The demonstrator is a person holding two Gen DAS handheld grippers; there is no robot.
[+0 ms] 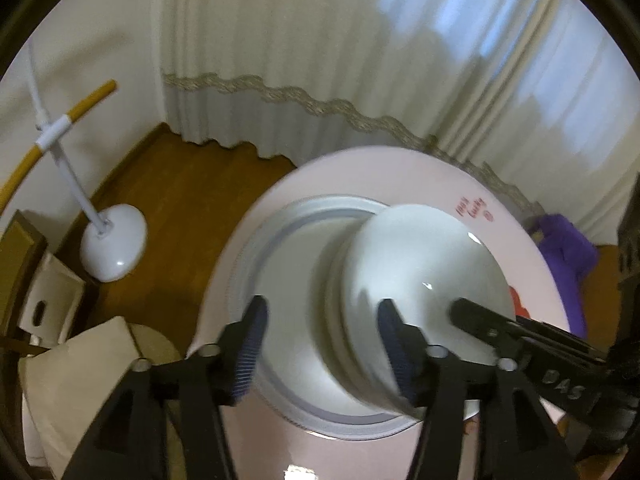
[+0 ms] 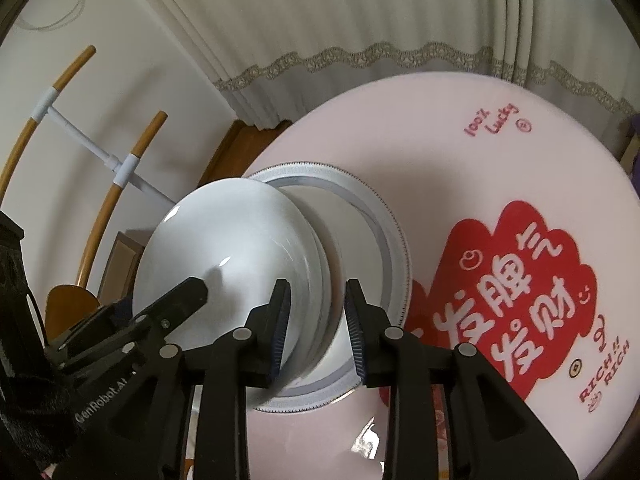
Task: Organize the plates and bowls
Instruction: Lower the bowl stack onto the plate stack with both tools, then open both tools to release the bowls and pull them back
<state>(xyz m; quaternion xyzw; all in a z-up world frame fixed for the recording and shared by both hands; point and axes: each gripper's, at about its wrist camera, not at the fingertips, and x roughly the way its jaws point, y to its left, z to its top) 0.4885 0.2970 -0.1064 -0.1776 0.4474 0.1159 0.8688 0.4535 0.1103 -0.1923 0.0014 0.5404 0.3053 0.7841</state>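
The stack of white bowls (image 2: pixel 224 256) already sits on the big plate (image 2: pixel 394 236) on the pink table (image 2: pixel 460 160), with the left gripper (image 1: pixel 320 344) and right gripper (image 2: pixel 316 320) both spread wide, holding nothing.

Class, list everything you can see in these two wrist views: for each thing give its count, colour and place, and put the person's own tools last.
Bowls: a nested stack, count unclear, white, on the plate.
Plate: one, white with grey rim band, on the table.
Table: one, round, pale pink with a red printed patch, centre.
Curtain: white with grey lace trim, behind the table.
Stand: one, white base and pole with yellow-brown curved bars, on the wooden floor at left.
Purple object: one, beyond the table's far edge.
Left gripper: black, open, straddling the bowl stack.
Right gripper: black, open, at the stack's side.
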